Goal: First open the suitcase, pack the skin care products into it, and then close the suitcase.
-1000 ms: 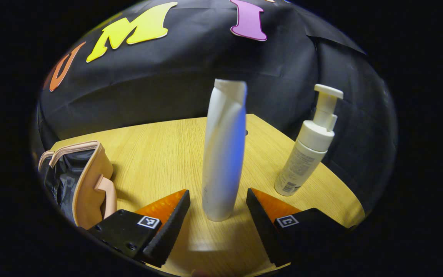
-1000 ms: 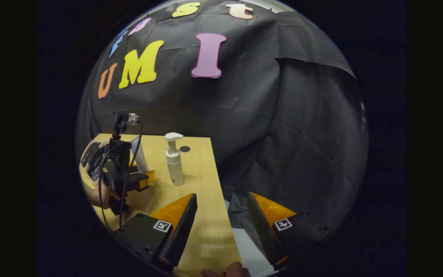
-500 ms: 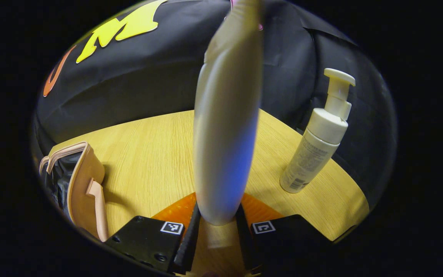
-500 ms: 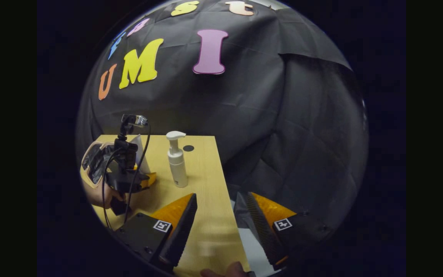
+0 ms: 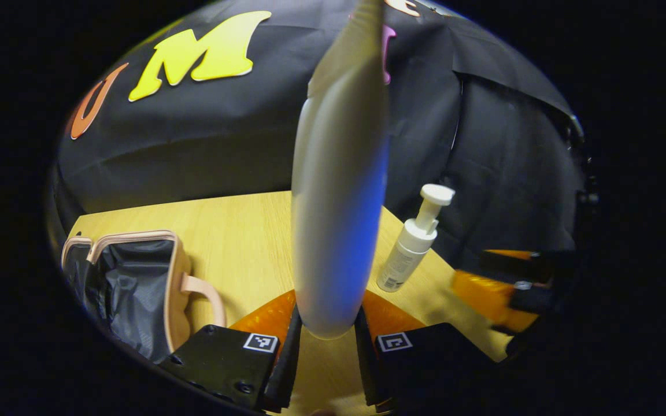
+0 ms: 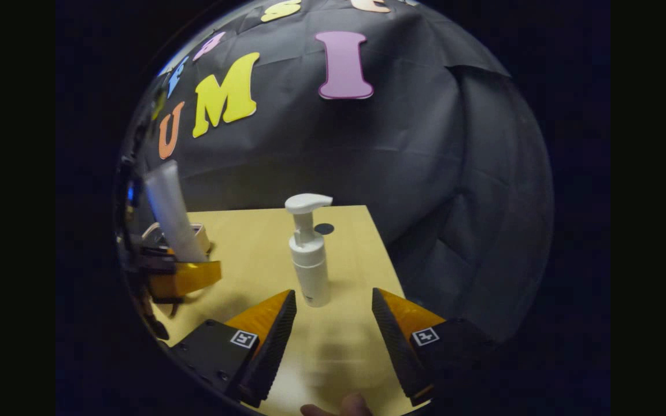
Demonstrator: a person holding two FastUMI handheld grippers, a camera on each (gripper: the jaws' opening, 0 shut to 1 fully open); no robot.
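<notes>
My left gripper (image 5: 328,312) is shut on the lower end of a tall white tube (image 5: 339,190), holding it upright above the wooden table (image 5: 240,231). To its left, the small peach suitcase (image 5: 136,277) lies open, showing its black lining. A white pump bottle (image 5: 411,248) stands to the right, with the right gripper (image 5: 483,283) beyond it. In the right gripper view, my right gripper (image 6: 333,300) is open, and the pump bottle (image 6: 309,260) stands just ahead of its fingers, untouched. At far left there, the left gripper (image 6: 185,277) holds the tube (image 6: 171,211) over the table (image 6: 252,242).
The table's right edge (image 6: 379,248) drops off to the black cloth wall just past the pump bottle. A small dark hole (image 6: 324,229) sits in the tabletop behind the bottle. A fingertip (image 6: 339,407) shows at the bottom of the right gripper view.
My left gripper closed on the white tube and lifted it off the table. My right gripper swung in from beyond the table's edge to face the pump bottle.
</notes>
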